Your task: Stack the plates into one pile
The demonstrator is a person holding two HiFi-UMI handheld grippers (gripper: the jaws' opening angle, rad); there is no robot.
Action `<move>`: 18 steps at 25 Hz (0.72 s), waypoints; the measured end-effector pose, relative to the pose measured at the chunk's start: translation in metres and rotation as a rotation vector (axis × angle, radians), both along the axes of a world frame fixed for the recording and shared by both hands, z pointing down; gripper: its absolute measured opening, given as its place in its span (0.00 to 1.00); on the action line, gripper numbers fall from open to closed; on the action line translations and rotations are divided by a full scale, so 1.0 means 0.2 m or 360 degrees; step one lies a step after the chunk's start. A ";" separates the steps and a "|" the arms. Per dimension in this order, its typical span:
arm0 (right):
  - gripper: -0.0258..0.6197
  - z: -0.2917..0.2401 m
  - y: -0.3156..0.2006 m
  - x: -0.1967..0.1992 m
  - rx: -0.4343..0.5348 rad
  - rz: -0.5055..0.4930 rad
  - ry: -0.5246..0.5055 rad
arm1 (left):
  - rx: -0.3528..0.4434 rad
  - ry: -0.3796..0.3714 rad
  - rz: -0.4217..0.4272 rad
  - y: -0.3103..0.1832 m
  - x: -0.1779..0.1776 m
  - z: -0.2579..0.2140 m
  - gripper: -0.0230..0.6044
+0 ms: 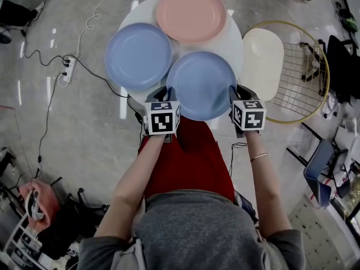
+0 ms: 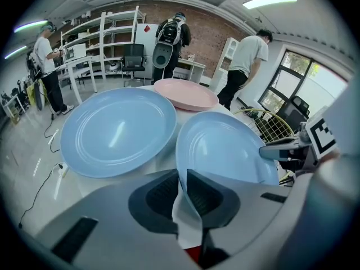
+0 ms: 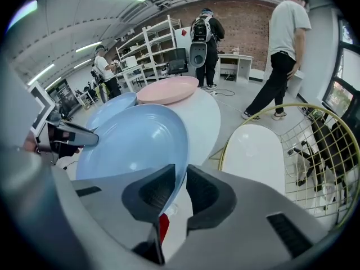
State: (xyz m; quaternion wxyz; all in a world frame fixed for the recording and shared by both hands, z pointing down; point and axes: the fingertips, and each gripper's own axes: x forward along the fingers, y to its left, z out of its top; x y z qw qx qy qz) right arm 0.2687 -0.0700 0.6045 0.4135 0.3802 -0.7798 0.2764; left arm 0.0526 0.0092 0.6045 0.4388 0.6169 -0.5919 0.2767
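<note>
Three plates lie on a round white table (image 1: 234, 38): a pink plate (image 1: 191, 13) at the far side, a blue plate (image 1: 138, 55) at the left, and a second blue plate (image 1: 201, 86) nearest me. My left gripper (image 1: 167, 90) is shut on the near plate's left rim, and my right gripper (image 1: 232, 92) is shut on its right rim. In the left gripper view the near plate's (image 2: 225, 148) rim sits pinched between the pads of that gripper (image 2: 183, 176). The right gripper view shows the same plate's (image 3: 135, 142) edge clamped in that gripper (image 3: 181, 176).
A white chair seat (image 1: 261, 63) in a gold wire frame (image 1: 304, 77) stands right of the table. A power strip (image 1: 67, 69) with cables lies on the floor at the left. People (image 2: 244, 61) stand beyond the table by shelves and desks.
</note>
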 end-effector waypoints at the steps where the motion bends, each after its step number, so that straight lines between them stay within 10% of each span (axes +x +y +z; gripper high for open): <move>1: 0.16 -0.01 0.01 0.01 0.0002 0.0005 0.0003 | 0.0003 0.0004 0.0006 0.01 0.00 -0.01 0.13; 18: 0.16 -0.21 0.11 0.01 0.0078 0.0196 -0.0077 | 0.0199 0.0040 0.0056 -0.09 -0.06 -0.25 0.10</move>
